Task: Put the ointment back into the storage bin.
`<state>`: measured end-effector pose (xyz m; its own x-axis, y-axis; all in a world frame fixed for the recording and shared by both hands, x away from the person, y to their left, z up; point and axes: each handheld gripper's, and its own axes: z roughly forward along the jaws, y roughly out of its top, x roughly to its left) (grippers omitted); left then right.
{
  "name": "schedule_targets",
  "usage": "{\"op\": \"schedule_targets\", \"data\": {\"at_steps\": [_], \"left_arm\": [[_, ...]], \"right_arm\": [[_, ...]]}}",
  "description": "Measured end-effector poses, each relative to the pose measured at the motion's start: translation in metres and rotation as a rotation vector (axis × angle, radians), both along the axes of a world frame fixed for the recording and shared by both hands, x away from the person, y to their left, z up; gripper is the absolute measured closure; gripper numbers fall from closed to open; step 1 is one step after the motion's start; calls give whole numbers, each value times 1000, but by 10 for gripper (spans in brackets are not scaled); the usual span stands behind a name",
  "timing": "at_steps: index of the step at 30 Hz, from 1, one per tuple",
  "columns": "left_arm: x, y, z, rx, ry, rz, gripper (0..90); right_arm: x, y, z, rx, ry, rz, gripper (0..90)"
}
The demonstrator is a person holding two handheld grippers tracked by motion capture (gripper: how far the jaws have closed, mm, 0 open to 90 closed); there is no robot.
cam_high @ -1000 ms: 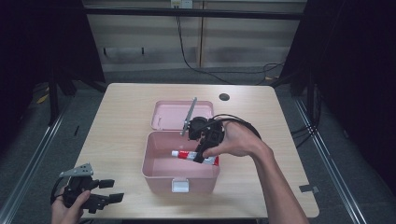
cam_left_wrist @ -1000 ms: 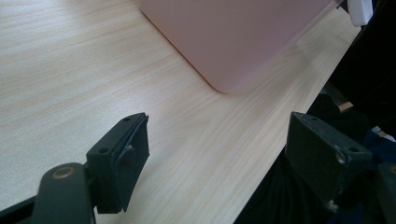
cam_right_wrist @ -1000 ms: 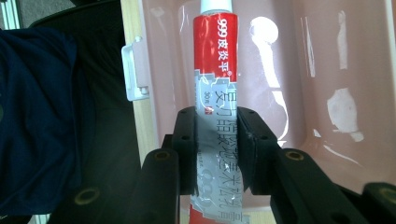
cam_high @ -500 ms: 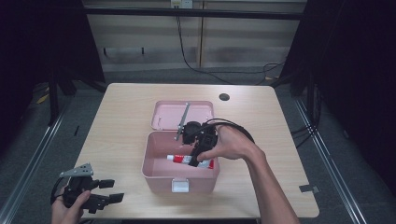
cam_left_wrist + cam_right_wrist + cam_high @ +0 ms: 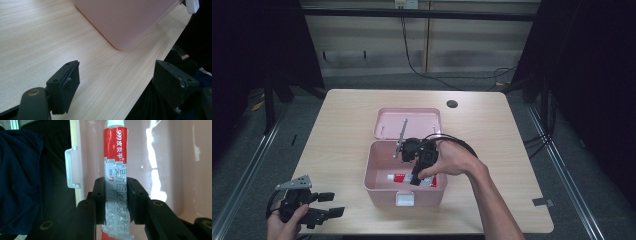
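A pink box (image 5: pixel 382 185) stands open mid-table, its lid (image 5: pixel 408 122) tilted back behind it. My right gripper (image 5: pixel 416 178) reaches down into the box, shut on a red and silver ointment tube (image 5: pixel 399 177). In the right gripper view the two pads (image 5: pixel 99 195) clamp the tube (image 5: pixel 116 160) across its silver part, its white cap end pointing away over the pink box floor (image 5: pixel 170 170). My left gripper (image 5: pixel 333 204) rests open near the table's front left corner, nothing between its jaws. Its own view has the box's outer wall (image 5: pixel 125 20) ahead of the open left gripper (image 5: pixel 116 82).
The wooden table (image 5: pixel 342 130) has a dark round hole (image 5: pixel 452 104) at the back right. A white latch (image 5: pixel 405 199) sits on the box front. A black cable (image 5: pixel 457 142) loops over the right hand. The table's front edge runs just beside the left gripper.
My right gripper has moved left and down with the tube, from above the box's right side deeper into the box. The left gripper has stayed put.
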<state>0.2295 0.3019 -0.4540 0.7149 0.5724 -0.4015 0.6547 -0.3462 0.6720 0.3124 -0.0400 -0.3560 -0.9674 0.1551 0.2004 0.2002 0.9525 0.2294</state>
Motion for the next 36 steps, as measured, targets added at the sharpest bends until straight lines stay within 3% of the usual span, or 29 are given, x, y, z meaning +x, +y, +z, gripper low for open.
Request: {"op": "schedule_targets", "data": {"at_steps": [14, 36], "left_arm": [[0, 0, 1, -4, -4, 0, 215], [0, 1, 0, -5, -1, 8, 215]], "right_arm": [[2, 12, -24, -30, 33, 31, 705], [5, 18, -49, -86, 89, 33, 704]]}}
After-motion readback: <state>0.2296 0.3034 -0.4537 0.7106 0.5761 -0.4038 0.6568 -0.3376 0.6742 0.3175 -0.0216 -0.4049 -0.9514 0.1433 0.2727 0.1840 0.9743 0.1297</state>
